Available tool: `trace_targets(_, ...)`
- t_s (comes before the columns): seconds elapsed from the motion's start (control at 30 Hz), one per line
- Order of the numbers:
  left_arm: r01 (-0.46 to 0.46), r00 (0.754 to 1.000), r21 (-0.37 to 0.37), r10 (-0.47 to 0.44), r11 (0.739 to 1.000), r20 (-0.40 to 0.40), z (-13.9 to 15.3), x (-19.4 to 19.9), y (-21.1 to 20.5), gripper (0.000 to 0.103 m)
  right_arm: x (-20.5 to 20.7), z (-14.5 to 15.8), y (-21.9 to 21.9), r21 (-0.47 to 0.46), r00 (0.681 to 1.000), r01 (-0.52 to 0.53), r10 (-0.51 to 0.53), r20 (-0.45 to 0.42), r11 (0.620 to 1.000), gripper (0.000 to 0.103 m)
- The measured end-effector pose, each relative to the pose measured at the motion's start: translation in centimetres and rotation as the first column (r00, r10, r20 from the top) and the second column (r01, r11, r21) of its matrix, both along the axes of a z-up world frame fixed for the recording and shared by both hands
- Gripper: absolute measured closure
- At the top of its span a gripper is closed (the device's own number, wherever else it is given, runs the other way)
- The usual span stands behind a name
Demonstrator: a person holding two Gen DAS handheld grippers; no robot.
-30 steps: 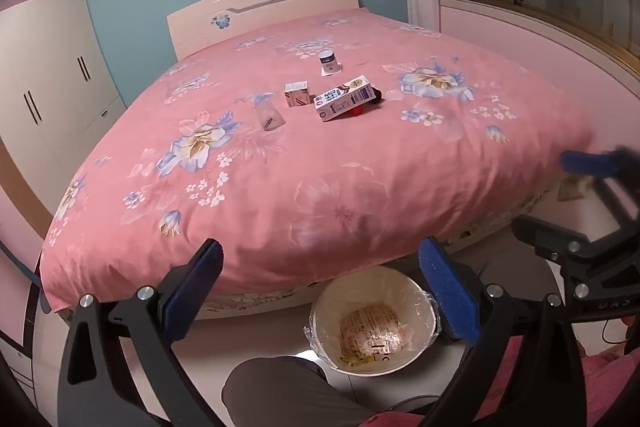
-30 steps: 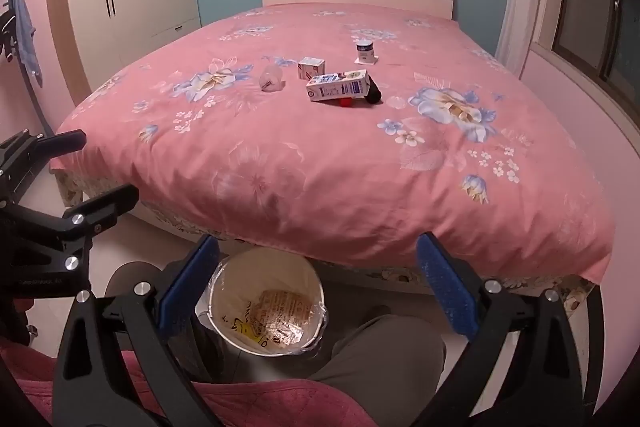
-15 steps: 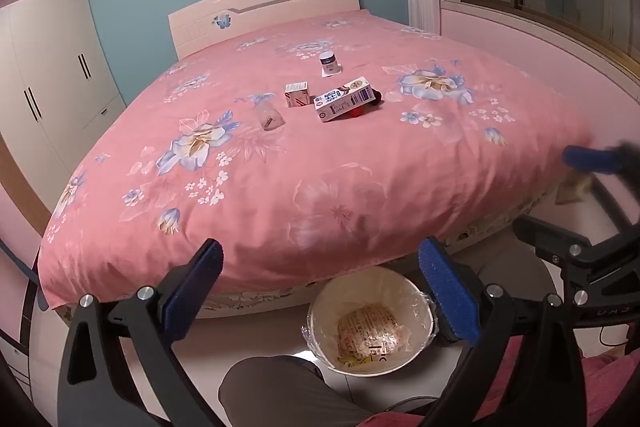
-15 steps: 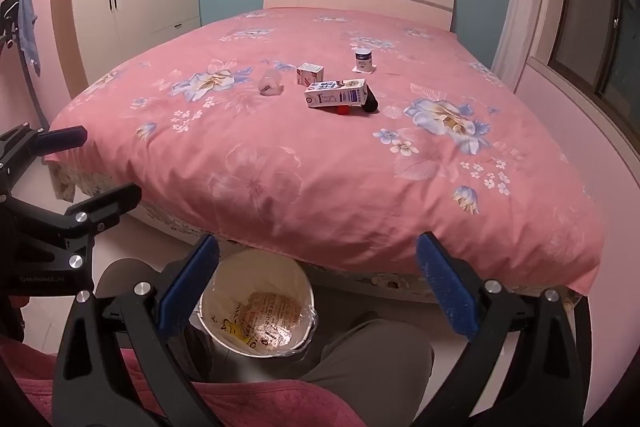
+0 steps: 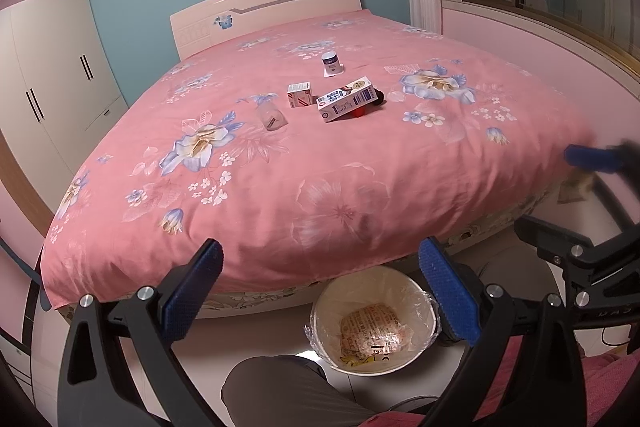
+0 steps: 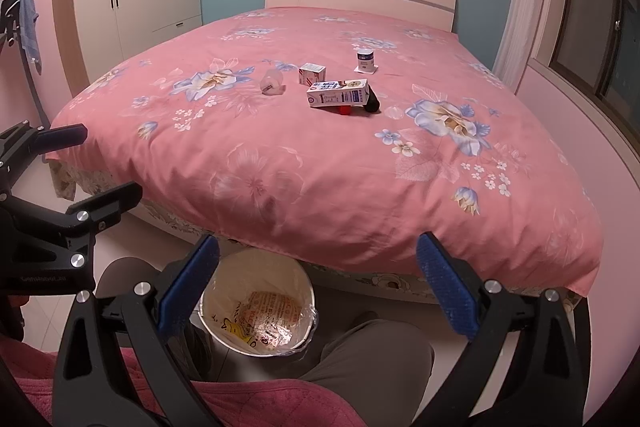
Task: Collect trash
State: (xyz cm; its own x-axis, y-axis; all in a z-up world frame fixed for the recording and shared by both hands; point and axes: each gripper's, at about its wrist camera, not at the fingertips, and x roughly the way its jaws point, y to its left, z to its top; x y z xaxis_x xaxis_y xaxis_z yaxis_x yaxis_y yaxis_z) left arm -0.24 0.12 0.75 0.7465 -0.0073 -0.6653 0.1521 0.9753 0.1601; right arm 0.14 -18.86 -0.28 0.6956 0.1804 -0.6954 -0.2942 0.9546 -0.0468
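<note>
Both hand-held grippers hover at the near foot of a bed [image 5: 320, 187], the left hand-held gripper [image 5: 320, 291] and the right hand-held gripper [image 6: 318, 287] each spread wide and holding nothing. Trash lies mid-bed, well beyond them: a carton [image 5: 347, 99] on its side, its long axis running left to right and slightly away, resting on a red item [image 5: 357, 112] with a dark object [image 5: 378, 99] at its right end. Left of it stands a small box [image 5: 299, 95]; farther left a clear cup [image 5: 273, 116] lies tipped over. A jar [image 5: 331, 63] stands upright beyond them. On the floor between the grippers, against the bed's edge, a lined bin [image 5: 376, 327] holds a wrapper [image 5: 370, 333].
</note>
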Motion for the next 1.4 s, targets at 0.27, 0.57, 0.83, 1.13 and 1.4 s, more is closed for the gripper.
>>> trace_targets(0.27,0.0,1.0,0.001,0.0,1.0,0.001,0.03,0.01,0.01,0.003,-0.07,0.01,0.02,0.0,1.0,-0.002,0.002,0.001,1.0,0.007)
trace_targets(0.57,0.0,1.0,0.0,0.0,1.0,0.001,0.03,-0.01,0.01,0.003,-0.18,-0.05,0.17,-0.003,1.0,-0.004,0.004,0.0,1.0,0.007)
trace_targets(0.83,0.001,1.0,0.002,-0.001,1.0,-0.002,0.0,0.15,0.15,0.003,-0.2,-0.19,0.06,-0.002,1.0,-0.007,0.007,-0.007,1.0,0.007)
trace_targets(1.13,0.001,1.0,0.002,-0.001,1.0,-0.002,-0.04,0.06,0.11,0.003,-0.12,-0.28,-0.01,-0.007,1.0,-0.008,0.008,-0.016,1.0,0.007)
trace_targets(1.4,0.004,1.0,-0.003,-0.004,1.0,-0.002,-0.16,0.01,0.15,0.003,-0.14,-0.36,0.02,-0.009,1.0,-0.007,0.007,-0.02,1.0,0.007)
